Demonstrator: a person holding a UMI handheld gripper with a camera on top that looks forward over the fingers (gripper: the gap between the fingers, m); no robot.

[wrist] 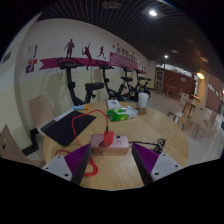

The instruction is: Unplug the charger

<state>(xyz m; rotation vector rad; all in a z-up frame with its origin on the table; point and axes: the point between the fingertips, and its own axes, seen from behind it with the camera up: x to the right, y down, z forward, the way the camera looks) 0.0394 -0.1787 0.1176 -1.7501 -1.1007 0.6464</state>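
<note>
Now the claw [110,168] hangs spread above the wooden surface [150,128], pinching nothing.
A red charger [106,138] sits plugged into a white power strip [117,144] just ahead of the fingers; its red cable [84,160] loops nearer the claw, beside the strip.

Gripper [112,163] fingers stand apart over a wooden table [150,130]. A power strip [115,143] with red charger [104,139] and red cable [85,160] lies just ahead. Exercise machines [95,85] line the wall beyond.
</note>
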